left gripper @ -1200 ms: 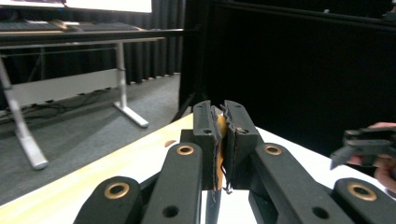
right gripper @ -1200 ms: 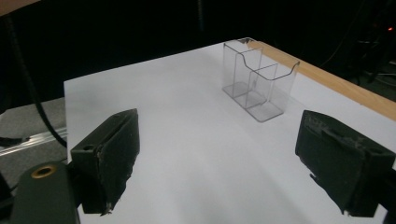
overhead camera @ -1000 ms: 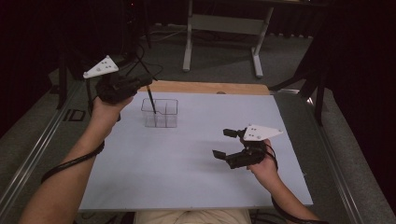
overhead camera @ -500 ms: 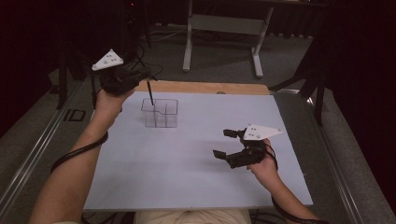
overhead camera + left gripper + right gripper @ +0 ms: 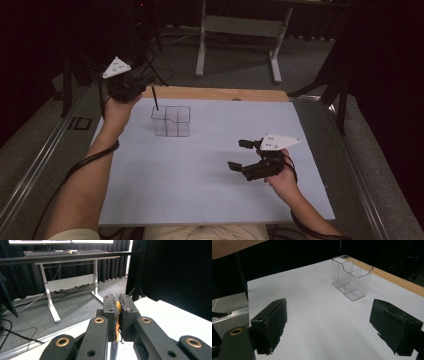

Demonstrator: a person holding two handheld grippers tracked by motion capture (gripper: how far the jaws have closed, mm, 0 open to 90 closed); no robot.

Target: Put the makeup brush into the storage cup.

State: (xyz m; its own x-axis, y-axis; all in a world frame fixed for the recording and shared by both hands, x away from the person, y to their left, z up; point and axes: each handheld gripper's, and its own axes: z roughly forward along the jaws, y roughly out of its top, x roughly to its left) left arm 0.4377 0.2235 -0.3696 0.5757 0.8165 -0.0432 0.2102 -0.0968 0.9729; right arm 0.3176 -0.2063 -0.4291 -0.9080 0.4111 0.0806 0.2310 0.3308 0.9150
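High view: white table sheet [image 5: 200, 190] with a clear divided organizer [image 5: 171, 121] standing upright near its far-left part, short of the wooden edge strip [image 5: 220, 93].

Left gripper [image 5: 142, 89] hangs just left of and above the organizer, clamped on a thin dark pen [image 5: 155, 99]. The pen's long axis runs near vertical, slightly tilted, lower tip at the organizer's far-left rim; can't tell if the tip is inside the rim or just above it.

Left gripper view: the 2 jaws are nearly together, with an orange sliver of the pen [image 5: 118, 308] pinched between the pads.

Right gripper [image 5: 241, 155] sits low near the right-front of the sheet, well apart from the organizer, jaws wide, nothing between them. Right gripper view: the organizer [image 5: 351, 277] is ahead and a bit right, with 2 or 3 compartments visible, all looking empty.

Judgement: the left hand is much the nearer one, and the move is a straight drop along the pen's own axis into the far-left compartment. The key check is tip vs rim alignment; the tilt could catch the wall.
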